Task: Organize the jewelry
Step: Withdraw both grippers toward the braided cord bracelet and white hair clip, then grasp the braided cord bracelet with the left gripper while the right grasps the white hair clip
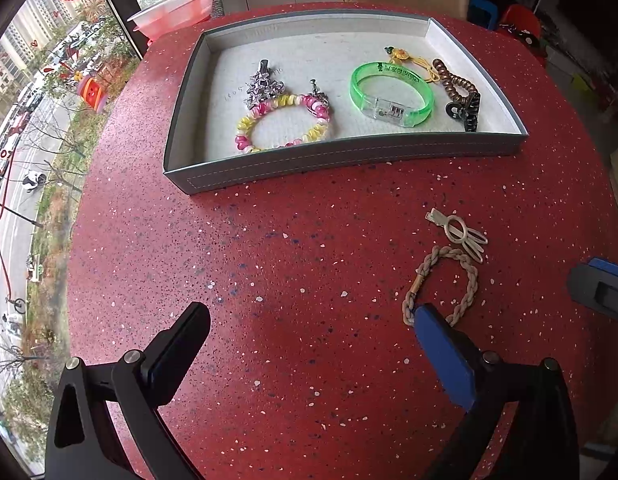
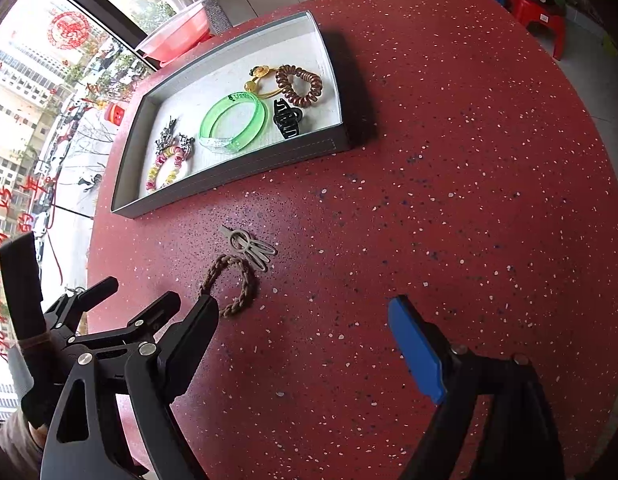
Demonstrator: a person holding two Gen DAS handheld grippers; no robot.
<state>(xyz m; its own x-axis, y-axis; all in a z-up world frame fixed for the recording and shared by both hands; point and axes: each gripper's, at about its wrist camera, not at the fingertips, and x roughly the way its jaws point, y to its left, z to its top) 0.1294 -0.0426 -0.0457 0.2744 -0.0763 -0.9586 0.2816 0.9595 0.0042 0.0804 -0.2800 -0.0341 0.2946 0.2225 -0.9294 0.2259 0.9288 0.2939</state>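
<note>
Hovering over the red table [image 1: 269, 280], your left gripper [image 1: 309, 320] and right gripper [image 2: 305, 312] gape wide, empty. Braided bracelet [image 1: 441, 284] and metal clip [image 1: 461, 232] lie outside the grey tray [image 1: 349, 156].

The tray [image 1: 349, 158] sits toward the far side of the counter [image 1: 289, 280], and everything else is placed from it. Inside it, at the left end, a beaded bracelet [image 1: 283, 124] lies against the near wall, with a sparkly clip [image 1: 263, 84] just behind it, touching. Toward the right end lies a bangle [image 1: 391, 90]; behind that is a knotted cord charm [image 1: 409, 60], and to its right a coil hair tie [image 1: 455, 82] with a claw clip [image 1: 467, 114] in front. Outside the tray, nearer than its right end, a metal hair clip [image 1: 461, 234] lies on the counter, and a braided bracelet [image 1: 441, 284] lies just in front of that clip.
</note>
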